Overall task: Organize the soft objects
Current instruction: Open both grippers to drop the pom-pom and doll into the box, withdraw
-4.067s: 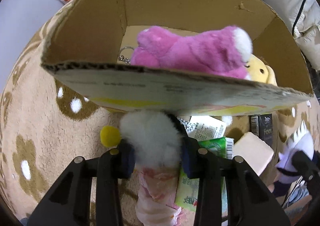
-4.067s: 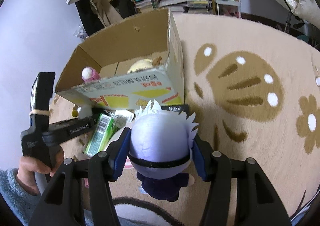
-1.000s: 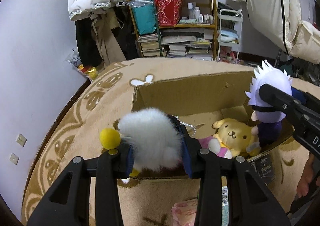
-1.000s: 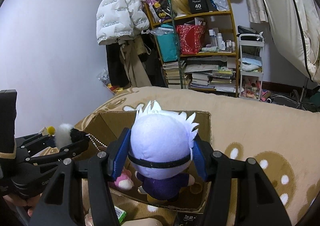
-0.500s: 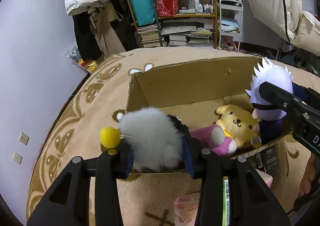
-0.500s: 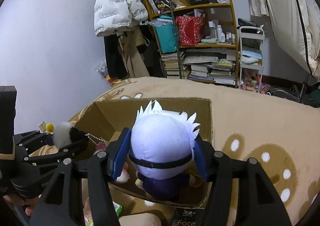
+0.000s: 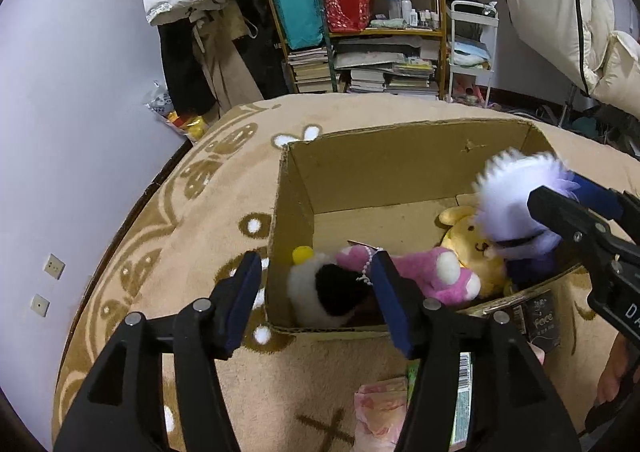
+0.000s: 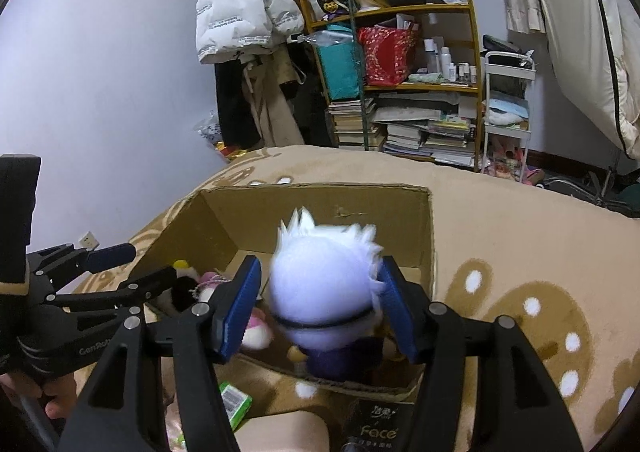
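Note:
My left gripper hangs over the near-left corner of the cardboard box, its jaws opening. The fluffy white-and-black toy with a yellow ball lies in that corner below them, clear of both pads. Beside it in the box lie a pink plush and a yellow dog plush. My right gripper is over the box's right end. The white-haired doll between its pads is blurred while all else is sharp. A thin gap shows at the left pad, so it looks loose. The doll is blurred in the left wrist view too.
The box stands on a tan patterned rug. In front of it lie a green packet, a pink packet, a black "Face" packet and a beige block. A crowded bookshelf and hanging coats stand behind.
The left jaws have spread and the fluffy toy has dropped from them into the box's near-left corner. The doll, sharp and squeezed before, is now blurred between the right pads.

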Demonstrator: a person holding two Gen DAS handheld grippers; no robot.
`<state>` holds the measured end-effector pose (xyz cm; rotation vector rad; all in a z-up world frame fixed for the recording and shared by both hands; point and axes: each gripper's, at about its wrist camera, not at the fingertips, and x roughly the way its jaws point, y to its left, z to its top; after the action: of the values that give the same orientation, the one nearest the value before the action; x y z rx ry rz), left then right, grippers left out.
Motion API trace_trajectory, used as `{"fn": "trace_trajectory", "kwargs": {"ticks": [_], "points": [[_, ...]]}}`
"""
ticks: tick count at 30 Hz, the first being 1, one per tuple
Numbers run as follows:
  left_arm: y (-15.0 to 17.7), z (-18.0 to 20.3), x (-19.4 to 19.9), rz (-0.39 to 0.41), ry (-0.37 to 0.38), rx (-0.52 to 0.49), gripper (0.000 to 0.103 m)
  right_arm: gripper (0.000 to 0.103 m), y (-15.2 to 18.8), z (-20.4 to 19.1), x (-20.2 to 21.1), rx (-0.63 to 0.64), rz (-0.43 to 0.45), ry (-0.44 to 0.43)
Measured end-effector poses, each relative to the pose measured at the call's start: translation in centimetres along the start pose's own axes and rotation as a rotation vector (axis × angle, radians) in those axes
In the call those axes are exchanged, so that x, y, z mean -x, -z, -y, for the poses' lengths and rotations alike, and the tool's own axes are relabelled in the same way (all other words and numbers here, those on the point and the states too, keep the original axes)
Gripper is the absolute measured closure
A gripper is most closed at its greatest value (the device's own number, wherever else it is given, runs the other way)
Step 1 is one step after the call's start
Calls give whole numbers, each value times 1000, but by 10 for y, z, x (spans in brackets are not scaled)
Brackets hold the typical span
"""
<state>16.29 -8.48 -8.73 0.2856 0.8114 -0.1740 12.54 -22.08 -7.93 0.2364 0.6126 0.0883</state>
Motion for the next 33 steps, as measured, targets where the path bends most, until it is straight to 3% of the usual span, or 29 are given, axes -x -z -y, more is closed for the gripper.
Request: {"fn": "trace_trajectory", "kwargs": {"ticks": [3,7,9,14,19,33], "points": [[-1,-3,6,5,2,14,40,27,2,-5,4,8,0,-7],[0,-7,18,20,6,25,32,22,4,-10,13,9,8,-10],[1,-8,25,24,5,26,27,10,6,-10,22,-1,20,-12],[6,-11,45,30,14,34,16,1,7,-10,42,-23,33,0],[15,-13,64,32,44,39,8,0,10,-2,62,-72,33,14],[40,9,82,-53,90,-52,5,0,36,6,82,-166,-83,46]]}}
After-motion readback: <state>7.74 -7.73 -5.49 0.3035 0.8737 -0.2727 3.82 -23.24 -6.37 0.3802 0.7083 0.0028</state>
